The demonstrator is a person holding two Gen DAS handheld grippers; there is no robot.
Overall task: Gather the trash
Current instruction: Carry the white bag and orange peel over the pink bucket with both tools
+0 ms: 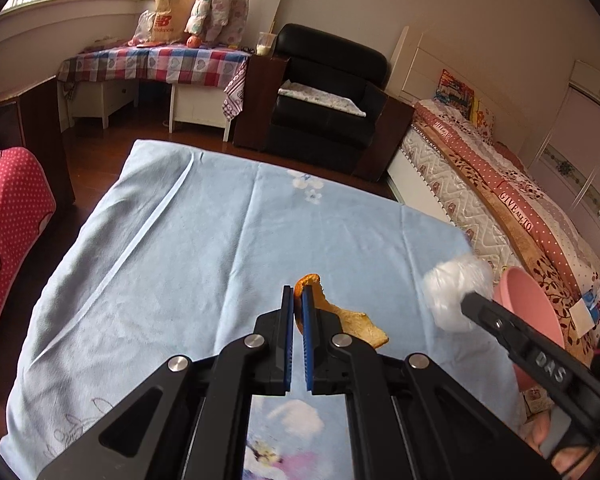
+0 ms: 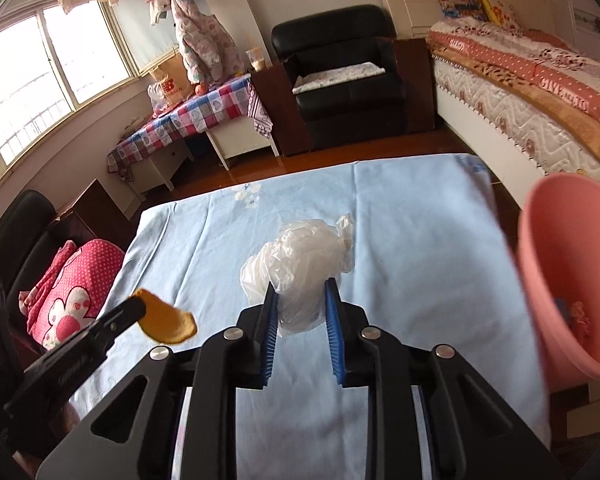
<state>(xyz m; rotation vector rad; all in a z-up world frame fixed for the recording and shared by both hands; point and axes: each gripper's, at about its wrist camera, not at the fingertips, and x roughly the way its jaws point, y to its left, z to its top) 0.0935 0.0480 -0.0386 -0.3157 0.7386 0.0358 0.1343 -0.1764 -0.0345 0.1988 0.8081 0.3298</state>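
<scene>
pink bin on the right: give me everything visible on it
The pink bin is a smooth, plastic-looking tapered bucket with a plain round rim, open-topped. It appears tilted in the fisheye view, mouth toward the camera. It sits beside the right edge of the blue cloth, in front of the bed. A few small colourful scraps lie at its bottom. Neither gripper touches it; its base is out of view.

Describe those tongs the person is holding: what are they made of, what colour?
Both the left tongs and right tongs look alike: matte black angular linkages with round silver pivot bolts, ending in two flat fingers faced with ribbed blue pads. Raised letters reading DAS mark the right one's side. No cables show.
</scene>
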